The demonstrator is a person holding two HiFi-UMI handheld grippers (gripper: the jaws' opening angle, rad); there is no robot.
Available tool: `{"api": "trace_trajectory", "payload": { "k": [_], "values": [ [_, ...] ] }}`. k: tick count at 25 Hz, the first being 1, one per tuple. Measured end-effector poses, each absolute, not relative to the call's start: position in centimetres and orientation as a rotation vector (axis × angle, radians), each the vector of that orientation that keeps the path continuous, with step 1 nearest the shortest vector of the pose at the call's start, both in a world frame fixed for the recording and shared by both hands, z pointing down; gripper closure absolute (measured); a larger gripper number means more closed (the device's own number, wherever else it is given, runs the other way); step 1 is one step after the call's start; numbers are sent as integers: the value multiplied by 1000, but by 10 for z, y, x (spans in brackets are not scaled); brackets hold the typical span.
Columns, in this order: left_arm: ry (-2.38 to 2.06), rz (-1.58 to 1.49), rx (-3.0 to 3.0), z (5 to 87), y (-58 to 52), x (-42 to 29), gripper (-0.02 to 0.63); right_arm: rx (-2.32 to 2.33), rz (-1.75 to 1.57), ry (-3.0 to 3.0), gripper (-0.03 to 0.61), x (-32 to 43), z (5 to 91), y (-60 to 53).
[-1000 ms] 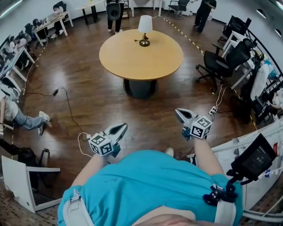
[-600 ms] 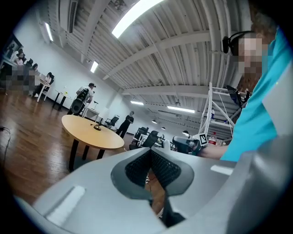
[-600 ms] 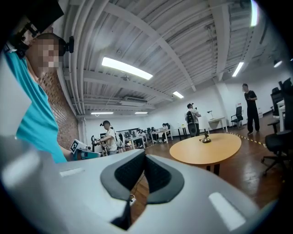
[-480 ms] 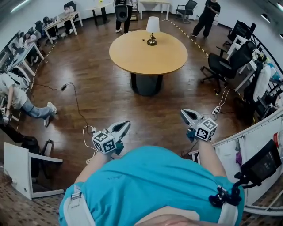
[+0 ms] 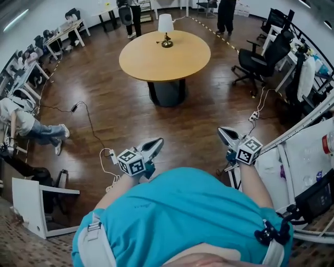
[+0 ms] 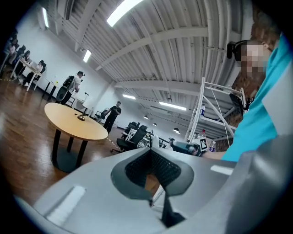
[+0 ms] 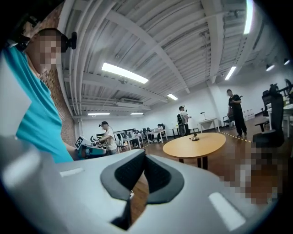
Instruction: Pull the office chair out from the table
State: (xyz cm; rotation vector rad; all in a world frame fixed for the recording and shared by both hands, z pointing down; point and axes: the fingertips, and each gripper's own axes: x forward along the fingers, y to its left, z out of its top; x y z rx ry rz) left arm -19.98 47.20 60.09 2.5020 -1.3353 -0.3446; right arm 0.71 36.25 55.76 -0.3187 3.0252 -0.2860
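Observation:
A black office chair [image 5: 258,61] stands at the right of the room beside a white desk, away from the round wooden table [image 5: 165,56] with a small lamp [image 5: 166,27] on it. Both grippers are held out level in front of the person's body, far from chair and table. My left gripper [image 5: 154,143] is shut and holds nothing. My right gripper [image 5: 225,134] is shut and empty too. The left gripper view shows the table [image 6: 75,121] and the chair [image 6: 136,137] beyond its closed gripper [image 6: 150,157]. The right gripper view shows the table [image 7: 194,144] past its gripper [image 7: 144,155].
A white cable [image 5: 90,125] and a power strip trail over the wooden floor at the left. A person [image 5: 28,128] sits on the floor at the far left. Two people [image 5: 128,13] stand behind the table. A white bench [image 5: 300,156] lies close on my right, a white cabinet [image 5: 31,201] at lower left.
The person has walked across the floor with both grippers held out in front, so the whole scene has shifted. Both sets of jaws stay shut and empty.

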Motion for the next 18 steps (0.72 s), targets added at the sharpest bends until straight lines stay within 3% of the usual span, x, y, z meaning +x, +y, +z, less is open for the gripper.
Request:
{"api": "trace_trajectory", "payload": {
  "k": [7,18],
  "values": [
    [-1405,-285,2548,594,482,-267,583,-306,-300,3023,583,-53,570,363],
    [-1472,-342,2479,596,497,-281,582,-245,-291,3041,583,-63,565,369]
  ]
}}
